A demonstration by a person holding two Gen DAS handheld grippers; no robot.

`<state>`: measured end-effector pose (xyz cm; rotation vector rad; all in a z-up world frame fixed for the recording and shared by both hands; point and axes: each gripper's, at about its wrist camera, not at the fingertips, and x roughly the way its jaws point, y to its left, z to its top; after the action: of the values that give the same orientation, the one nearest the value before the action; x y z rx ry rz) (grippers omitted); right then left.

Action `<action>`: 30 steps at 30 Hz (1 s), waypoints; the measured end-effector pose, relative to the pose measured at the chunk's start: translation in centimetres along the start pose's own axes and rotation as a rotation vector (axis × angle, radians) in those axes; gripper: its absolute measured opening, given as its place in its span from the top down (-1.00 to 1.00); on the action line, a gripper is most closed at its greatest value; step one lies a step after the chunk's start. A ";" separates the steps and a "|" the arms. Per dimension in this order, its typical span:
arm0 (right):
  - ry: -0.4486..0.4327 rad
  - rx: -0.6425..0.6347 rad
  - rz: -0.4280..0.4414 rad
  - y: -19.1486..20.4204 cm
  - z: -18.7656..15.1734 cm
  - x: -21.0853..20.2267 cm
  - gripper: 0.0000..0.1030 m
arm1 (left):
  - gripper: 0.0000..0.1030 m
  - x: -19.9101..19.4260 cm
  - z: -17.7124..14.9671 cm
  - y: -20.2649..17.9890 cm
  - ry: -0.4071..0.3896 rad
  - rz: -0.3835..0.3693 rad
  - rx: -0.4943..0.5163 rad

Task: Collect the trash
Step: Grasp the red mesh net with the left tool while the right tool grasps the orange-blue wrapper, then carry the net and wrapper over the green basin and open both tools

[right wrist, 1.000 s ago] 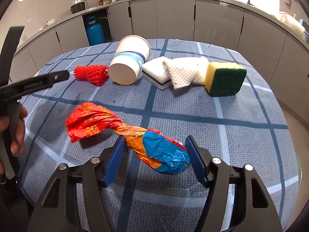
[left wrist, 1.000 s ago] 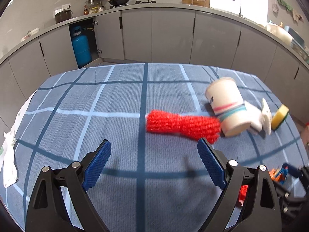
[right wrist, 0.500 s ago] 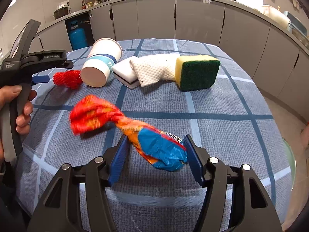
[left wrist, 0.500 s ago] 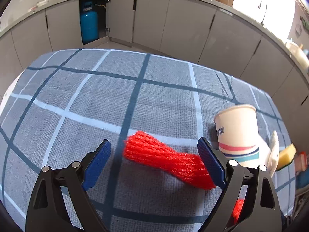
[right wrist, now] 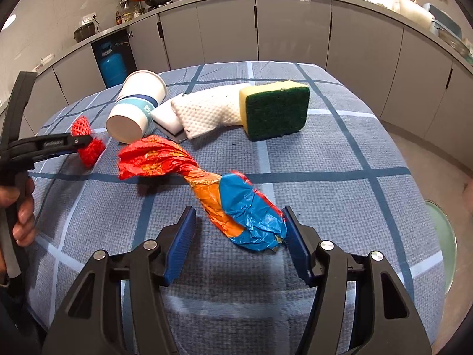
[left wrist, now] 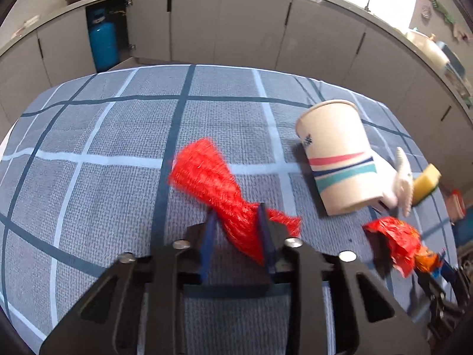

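Observation:
My left gripper [left wrist: 236,236] is shut on the twisted middle of a red mesh net [left wrist: 207,177], which lies on the checked tablecloth; the net also shows in the right wrist view [right wrist: 88,145], held by the left gripper [right wrist: 79,142]. My right gripper [right wrist: 239,236] is open, its jaws on either side of the blue end of a crumpled red, orange and blue wrapper [right wrist: 207,183], which also shows in the left wrist view [left wrist: 399,239]. A paper cup [left wrist: 340,156] lies on its side beside both pieces of trash and shows in the right wrist view too [right wrist: 136,109].
A white cloth [right wrist: 207,109], a white sponge [right wrist: 165,115] and a yellow-green sponge [right wrist: 275,109] lie behind the wrapper. The table [right wrist: 340,153] has a blue checked cloth. Grey kitchen cabinets [right wrist: 292,29] and a blue gas cylinder [right wrist: 111,65] stand behind.
My left gripper moved in over the red net and shut on its middle. My right gripper stayed open around the wrapper, which shifted slightly.

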<state>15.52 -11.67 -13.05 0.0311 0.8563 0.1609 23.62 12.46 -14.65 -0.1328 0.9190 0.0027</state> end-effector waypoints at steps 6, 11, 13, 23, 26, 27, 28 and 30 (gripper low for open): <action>-0.026 -0.010 0.022 -0.4 0.4 -0.8 -0.37 | 0.64 -1.5 -0.2 0.3 -0.009 0.012 0.074; -0.042 -0.050 0.033 -0.5 1.1 -0.9 -0.45 | 0.64 -3.2 -0.4 0.8 -0.034 0.039 0.123; -0.038 -0.061 0.039 -0.6 1.5 -0.3 -0.45 | 0.64 -3.6 -0.5 1.2 -0.034 0.046 0.129; 0.044 -0.132 0.134 0.7 0.4 0.4 0.32 | 0.64 -5.2 -2.2 -1.0 -0.058 0.012 0.193; 0.016 -0.134 0.126 0.9 -0.2 -0.6 0.39 | 0.64 -6.5 -2.4 -2.0 -0.087 0.004 0.216; 0.008 -0.124 0.133 0.8 -0.3 -1.0 0.43 | 0.64 -7.0 -2.4 -2.3 -0.097 -0.003 0.222; -0.008 -0.113 0.135 0.7 -0.4 -1.4 0.45 | 0.64 -7.4 -2.4 -2.6 -0.104 -0.010 0.227; -0.035 -0.091 0.140 0.3 -0.5 -2.3 0.46 | 0.64 -8.4 -2.4 -3.6 -0.121 -0.021 0.243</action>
<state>13.65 -11.73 -11.62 0.0082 0.8115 0.3297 16.83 9.10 -9.02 0.0827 0.7899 -0.1187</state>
